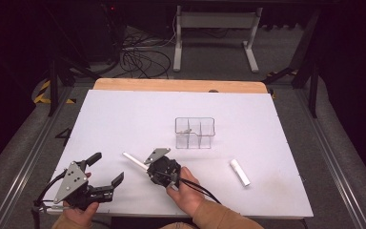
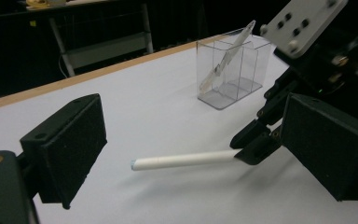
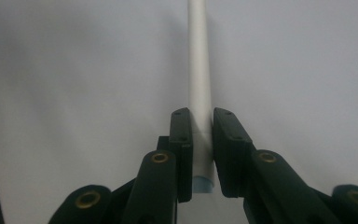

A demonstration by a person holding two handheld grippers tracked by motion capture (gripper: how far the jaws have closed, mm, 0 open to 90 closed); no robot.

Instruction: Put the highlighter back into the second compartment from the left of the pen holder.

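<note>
A white pen [image 1: 133, 160] lies low over the white table sheet, left of centre. My right gripper [image 1: 148, 168] is shut on its near end. In the right gripper view both black jaws [image 3: 201, 128] press on the white pen [image 3: 199, 60], which runs straight away from the camera. The left gripper view shows that pen [image 2: 182, 160] sticking out level from the right gripper [image 2: 254, 147]. At the front left corner my left gripper [image 1: 107, 168] stands open with nothing between its jaws [image 2: 198, 126].
A clear divided box [image 1: 195, 132] stands at mid-table with a clear pen [image 2: 223, 58] leaning inside it. A second white tube [image 1: 239, 172] lies on the sheet to the right. The wooden table edge [image 1: 181, 85] runs along the far side.
</note>
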